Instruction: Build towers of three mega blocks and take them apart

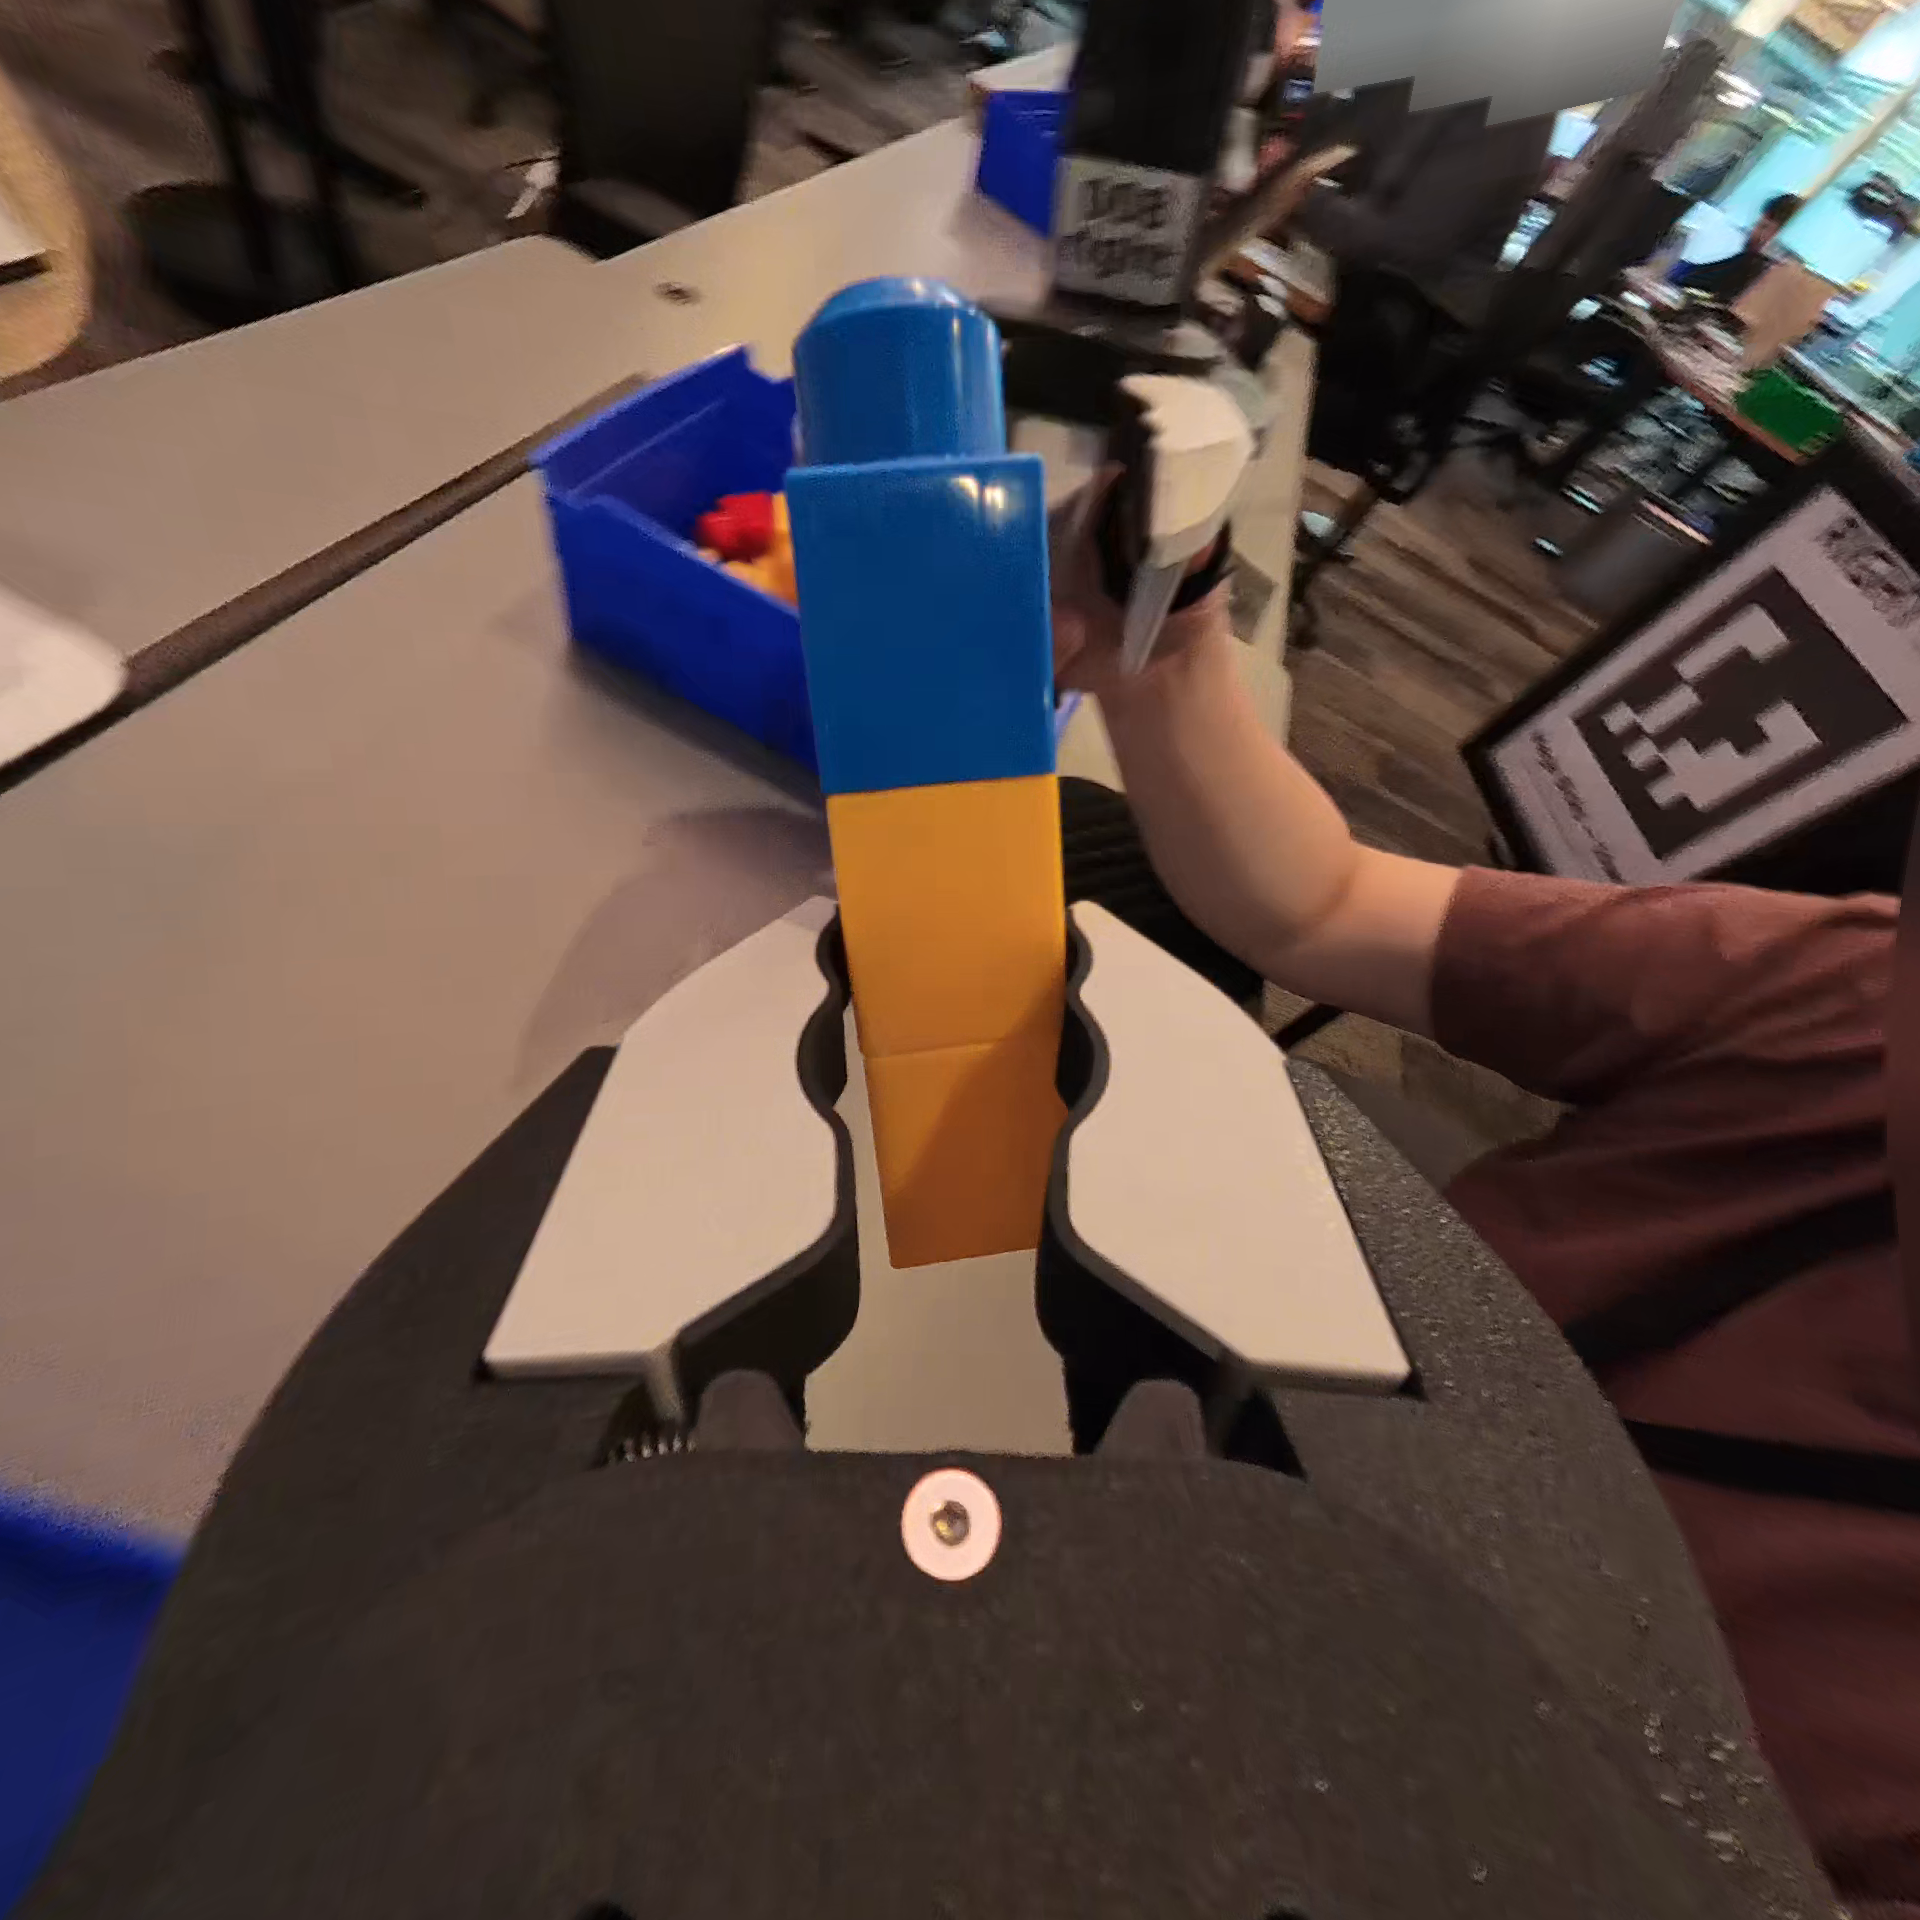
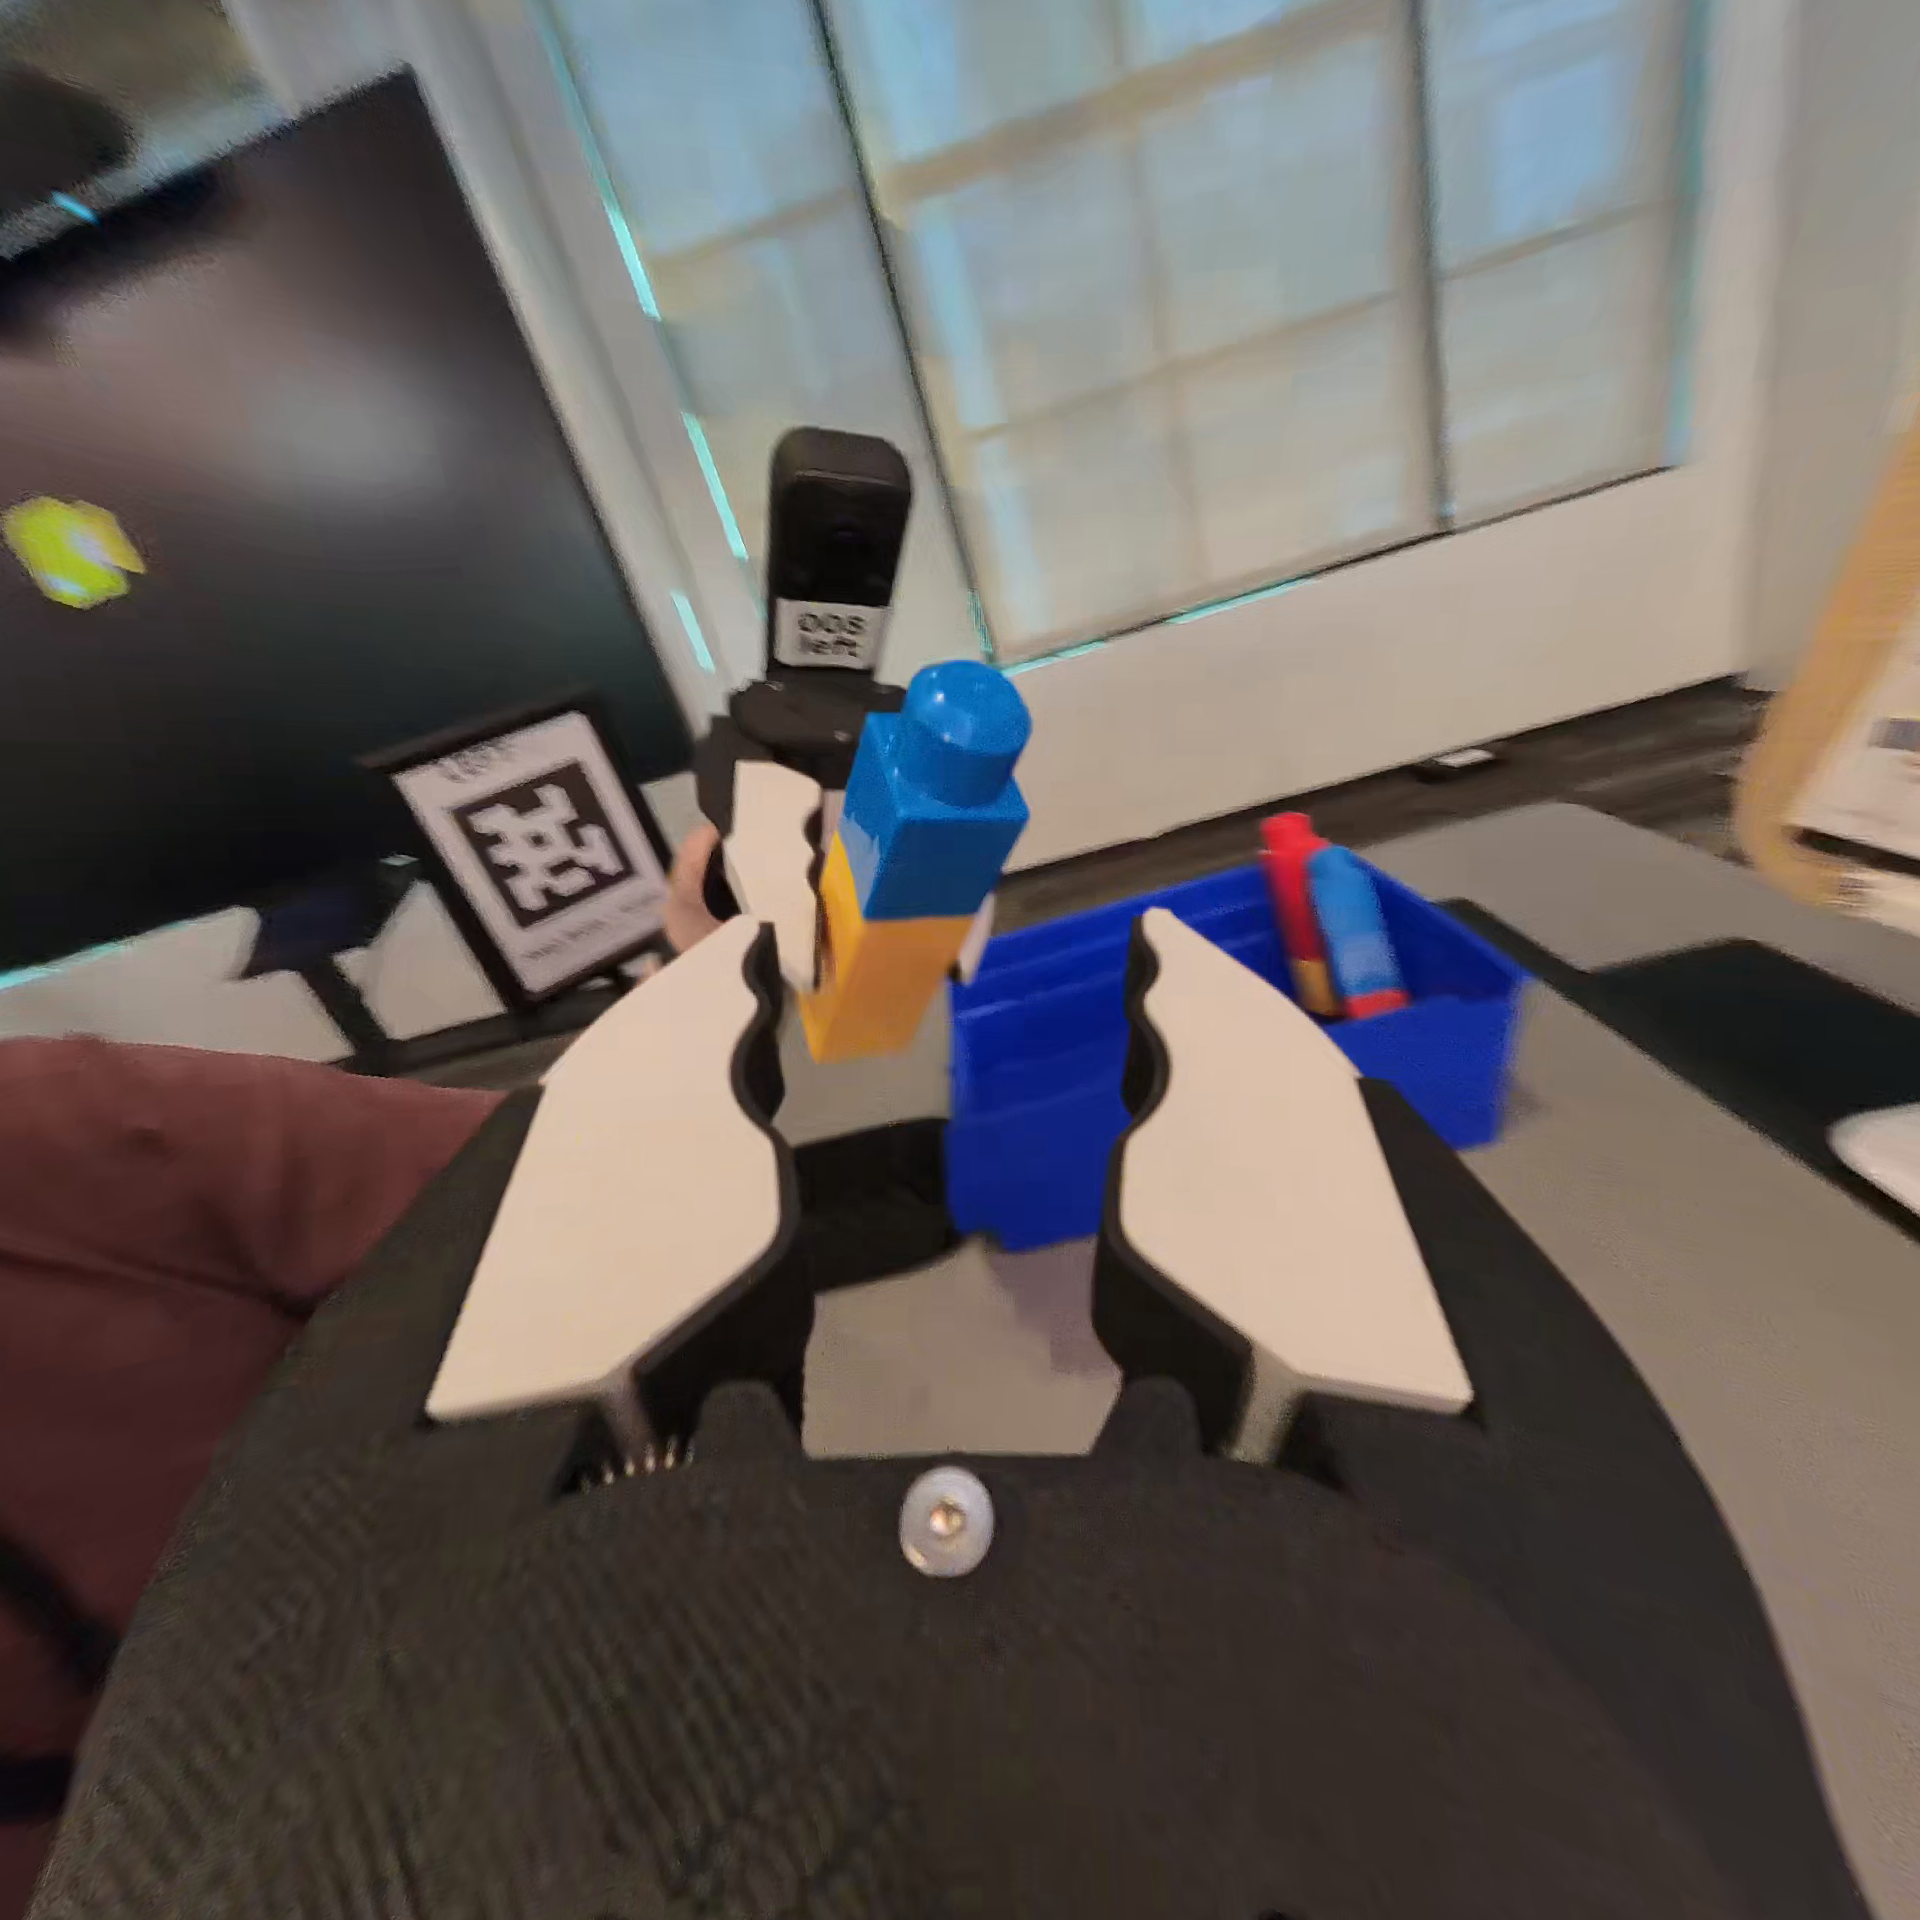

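One tower (image 1: 940, 831) of three blocks: blue on top, two orange below. Left tongs (image 1: 956, 935) closed on the orange part, pads pressing, tower held above the surface (image 1: 312, 831). Right tongs (image 2: 951, 945) half open, bare, near the tower. One blue bin (image 2: 1226, 1049) holds another tower (image 2: 1335, 925).

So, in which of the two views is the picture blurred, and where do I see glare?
Left wrist view: the stacked blocks are sharp with a small glare spot on the blue block, while the table and blue bin are smeared. Right wrist view: nearly everything is motion-blurred, and the windows are bright and washed out.
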